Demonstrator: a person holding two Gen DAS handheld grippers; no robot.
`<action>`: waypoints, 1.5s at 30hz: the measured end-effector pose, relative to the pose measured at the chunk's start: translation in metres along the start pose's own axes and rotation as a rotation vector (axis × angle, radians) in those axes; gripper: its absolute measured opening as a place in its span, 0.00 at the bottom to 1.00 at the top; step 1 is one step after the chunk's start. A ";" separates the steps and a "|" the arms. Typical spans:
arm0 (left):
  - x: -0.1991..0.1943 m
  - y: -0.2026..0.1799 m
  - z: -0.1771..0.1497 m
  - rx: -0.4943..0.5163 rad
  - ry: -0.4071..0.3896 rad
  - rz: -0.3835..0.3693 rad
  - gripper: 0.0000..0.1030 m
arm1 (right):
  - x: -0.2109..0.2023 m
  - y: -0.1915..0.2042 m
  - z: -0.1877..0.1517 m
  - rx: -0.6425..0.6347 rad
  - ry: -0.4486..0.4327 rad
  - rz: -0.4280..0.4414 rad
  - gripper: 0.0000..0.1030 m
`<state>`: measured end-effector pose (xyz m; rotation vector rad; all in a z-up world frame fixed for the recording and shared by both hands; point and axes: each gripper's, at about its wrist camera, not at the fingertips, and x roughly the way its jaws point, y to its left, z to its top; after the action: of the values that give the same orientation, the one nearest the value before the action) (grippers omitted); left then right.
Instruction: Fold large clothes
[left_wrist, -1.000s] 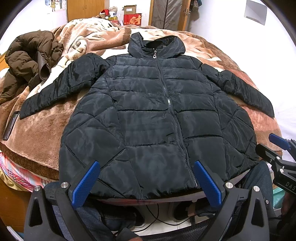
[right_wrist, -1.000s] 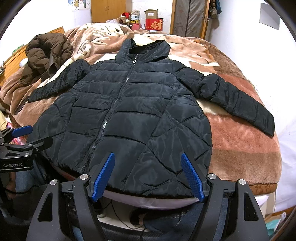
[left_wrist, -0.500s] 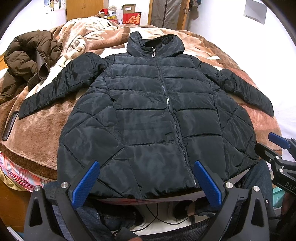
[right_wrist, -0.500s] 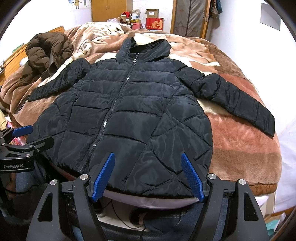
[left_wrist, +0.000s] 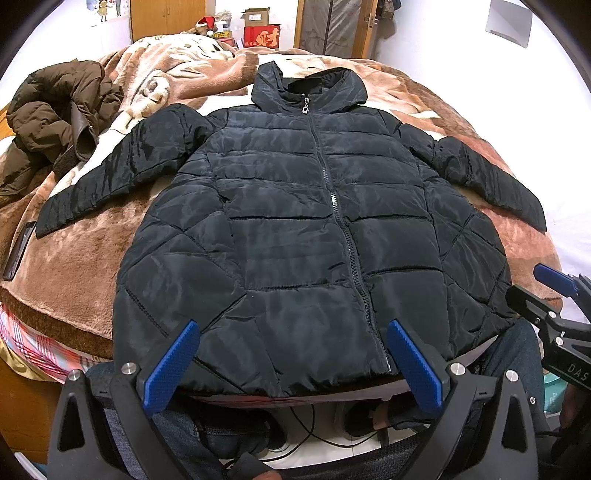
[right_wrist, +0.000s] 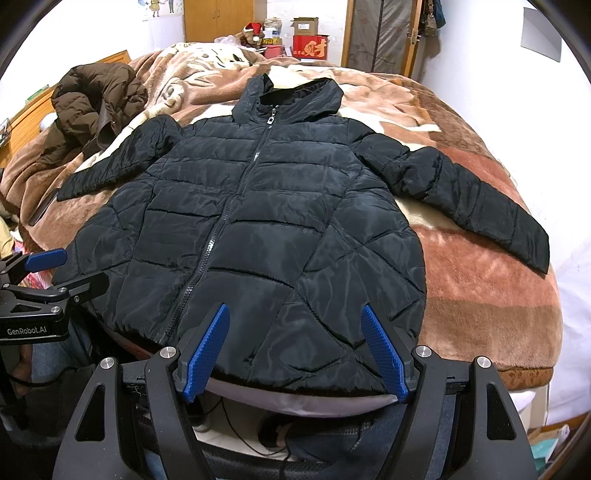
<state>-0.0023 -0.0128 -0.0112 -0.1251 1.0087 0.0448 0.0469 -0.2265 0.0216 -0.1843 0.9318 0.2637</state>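
A black quilted hooded jacket (left_wrist: 295, 229) lies flat and zipped on the bed, front up, hood far, both sleeves spread out; it also shows in the right wrist view (right_wrist: 258, 221). Its hem hangs over the near bed edge. My left gripper (left_wrist: 291, 336) is open and empty, just short of the hem left of the zip. My right gripper (right_wrist: 295, 325) is open and empty, near the hem right of the zip. The right gripper shows at the left view's right edge (left_wrist: 554, 291); the left gripper shows at the right view's left edge (right_wrist: 48, 273).
A brown plush blanket (left_wrist: 85, 258) covers the bed. A brown jacket (left_wrist: 55, 122) lies crumpled at the far left, also in the right wrist view (right_wrist: 96, 103). A dark phone (left_wrist: 18, 251) lies near the left sleeve cuff. Boxes (left_wrist: 262, 33) and wardrobes stand behind. A white wall is at the right.
Both grippers have held almost still; the view shifted only slightly. The jacket has not moved.
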 end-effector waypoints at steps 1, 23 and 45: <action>0.001 0.000 0.001 -0.001 0.001 -0.001 0.99 | 0.000 0.003 -0.001 -0.002 0.000 -0.001 0.72; 0.023 0.035 0.028 -0.048 -0.015 -0.003 0.99 | 0.028 0.009 0.026 -0.037 0.005 0.015 0.72; 0.090 0.219 0.089 -0.436 -0.014 0.067 0.98 | 0.120 0.053 0.119 -0.154 0.037 0.079 0.72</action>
<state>0.0997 0.2140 -0.0586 -0.4885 0.9771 0.3269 0.1908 -0.1267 -0.0083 -0.2951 0.9565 0.4066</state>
